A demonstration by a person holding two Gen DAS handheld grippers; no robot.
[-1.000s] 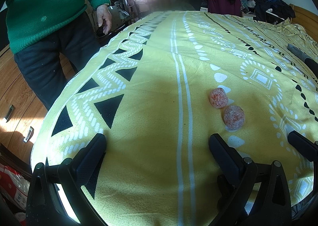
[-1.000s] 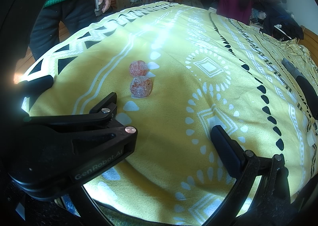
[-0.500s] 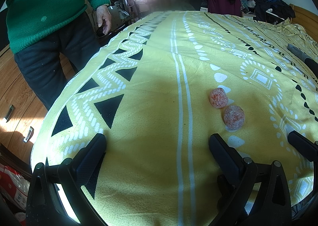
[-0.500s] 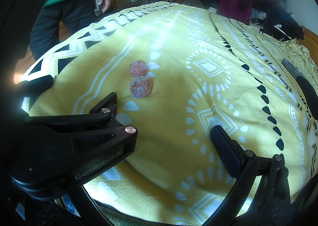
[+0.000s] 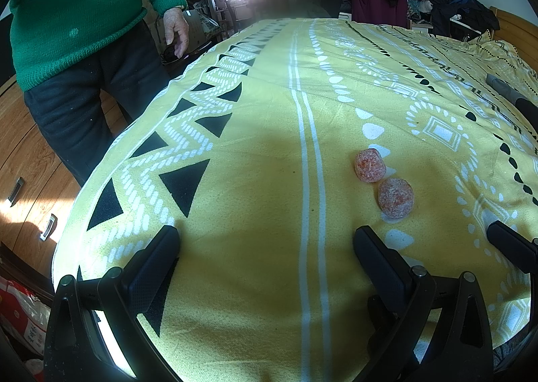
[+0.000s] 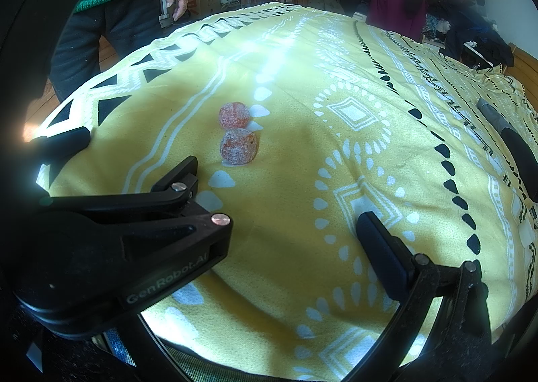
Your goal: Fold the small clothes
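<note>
Seemingly done: two rolled socks [image 5: 383,180] are lying touching mid-bedspread [image 5: 269,163], toward its near edge. Left gripper [image 5: 265,247] and right gripper [image 6: 279,200] are hovering released, awaiting another garment.

Both grippers are matte black plastic with silver screw heads; the left gripper [image 6: 141,165] bears "GenRobot.AI" lettering.

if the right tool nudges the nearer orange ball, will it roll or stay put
The nearer orange ball looks round, so it would probably roll a little. Its speckled surface looks like rolled knit fabric, likely light and soft. The yellow bedspread looks nappy, which should stop it quickly.
</note>
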